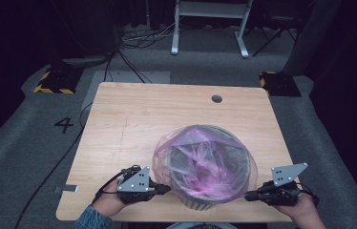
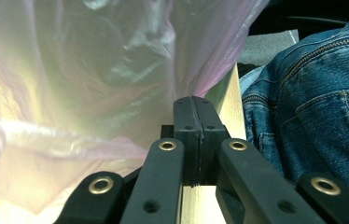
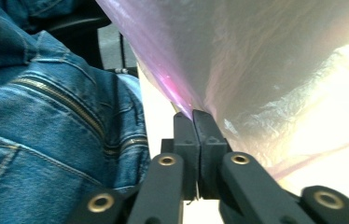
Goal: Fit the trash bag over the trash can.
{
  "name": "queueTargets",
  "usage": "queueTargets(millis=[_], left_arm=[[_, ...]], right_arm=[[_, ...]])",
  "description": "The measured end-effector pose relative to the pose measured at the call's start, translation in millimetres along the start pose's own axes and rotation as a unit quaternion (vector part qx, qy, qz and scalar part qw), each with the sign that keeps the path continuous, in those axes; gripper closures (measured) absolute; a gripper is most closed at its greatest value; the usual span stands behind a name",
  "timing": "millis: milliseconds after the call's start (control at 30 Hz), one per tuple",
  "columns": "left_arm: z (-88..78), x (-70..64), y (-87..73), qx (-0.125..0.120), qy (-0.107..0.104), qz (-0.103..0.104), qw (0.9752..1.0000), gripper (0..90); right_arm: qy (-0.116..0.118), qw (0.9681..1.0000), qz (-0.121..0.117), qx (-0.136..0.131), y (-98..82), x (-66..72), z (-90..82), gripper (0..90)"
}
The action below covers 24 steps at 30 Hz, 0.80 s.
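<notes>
At the lower centre of the high view, near the front edge of the pale wooden surface (image 1: 133,119), sits a round grey ribbed bin (image 1: 200,202) lined with a translucent pink plastic bag (image 1: 205,157), and that bag billows over the rim all the way round. At its lower left, the left gripper (image 1: 166,189) is right against the bag's edge; in the left gripper view its jaws are pressed tight together with the pink film running down into their tips, pinched there. Over at the lower right, the right gripper (image 1: 249,195) mirrors it, and in the right gripper view its jaws are clamped on a fold of the same film. Blue denim clothing (image 2: 312,112) sits beside the jaws in both gripper views. Further up the surface, a small dark round hole (image 1: 216,98) at upper right; beyond, grey carpet with a "4" marking (image 1: 64,125) at left.
</notes>
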<state>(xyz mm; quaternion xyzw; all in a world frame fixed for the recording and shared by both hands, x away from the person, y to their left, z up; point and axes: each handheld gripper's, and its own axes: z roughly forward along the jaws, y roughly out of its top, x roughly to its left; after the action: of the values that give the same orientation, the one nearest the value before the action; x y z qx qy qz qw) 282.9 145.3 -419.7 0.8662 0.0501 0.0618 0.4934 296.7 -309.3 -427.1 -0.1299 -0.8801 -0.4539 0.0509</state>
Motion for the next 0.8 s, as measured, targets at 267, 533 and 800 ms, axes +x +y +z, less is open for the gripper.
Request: queueTargets(millis=[267, 533, 800], left_arm=[[-42.4, 0.3, 6.1, -0.081, 0.034, -0.019, 0.9959, 54.7], [-54.1, 25.9, 13.0, -0.085, 0.11, -0.057, 0.9887, 42.6], [-31.5, 60.9, 16.0, -0.058, 0.111, -0.107, 0.9864, 40.2]], right_arm=[[-0.029, 0.9938, -0.03, -0.103, 9.5, 12.6, -43.0, 60.9], [-0.131, 0.9807, -0.038, -0.14, 32.2, 5.9, -65.5, 44.8], [-0.146, 0.9842, -0.02, -0.098, 57.6, -21.0, -43.2, 70.5]])
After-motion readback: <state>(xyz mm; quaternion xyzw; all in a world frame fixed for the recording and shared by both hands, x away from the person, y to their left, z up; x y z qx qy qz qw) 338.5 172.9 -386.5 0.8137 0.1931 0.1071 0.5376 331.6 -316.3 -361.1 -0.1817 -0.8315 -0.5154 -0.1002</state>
